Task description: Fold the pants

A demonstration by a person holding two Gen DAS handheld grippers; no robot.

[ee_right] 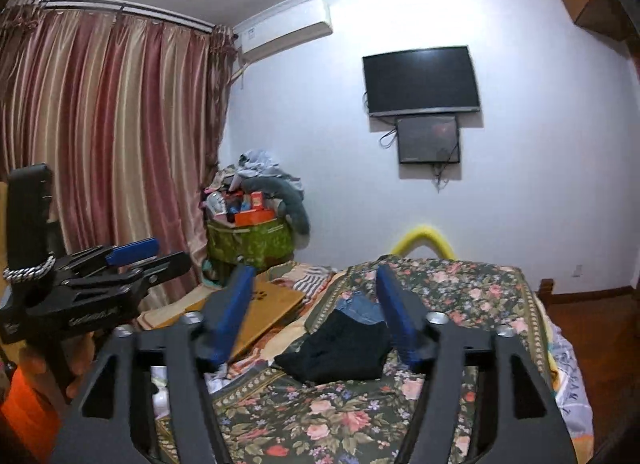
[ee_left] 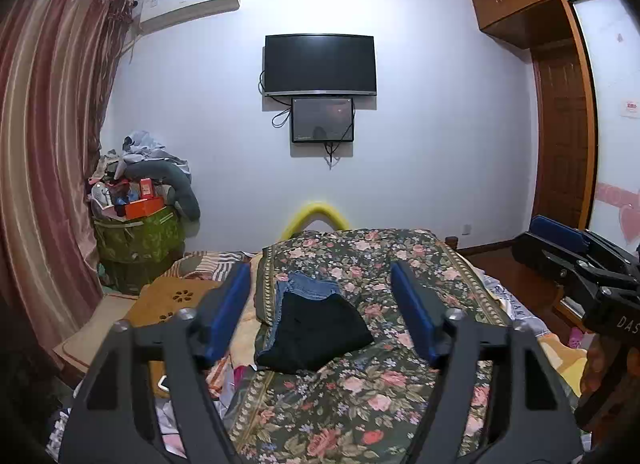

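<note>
Folded black pants [ee_left: 316, 334] lie on the floral bedspread [ee_left: 360, 392], on top of folded blue jeans [ee_left: 308, 284]. My left gripper [ee_left: 322, 274] hovers above and short of the stack, its blue pads spread wide with nothing between them. In the right wrist view the black pants [ee_right: 340, 350] and the jeans [ee_right: 358, 308] lie ahead, partly behind the right pad. My right gripper [ee_right: 316, 276] is also open and holds nothing. Each gripper shows in the other's view: the right one [ee_left: 560, 242] at the right edge, the left one [ee_right: 140, 254] at the left, held by a hand.
A floral quilt covers the bed, with a yellow footboard arch [ee_left: 316, 214] at its far end. A tan mat [ee_right: 268, 304] and striped bedding lie to the left. A green bin heaped with boxes and clothes [ee_left: 138, 224] stands by the curtain. A wardrobe [ee_left: 560, 104] stands on the right.
</note>
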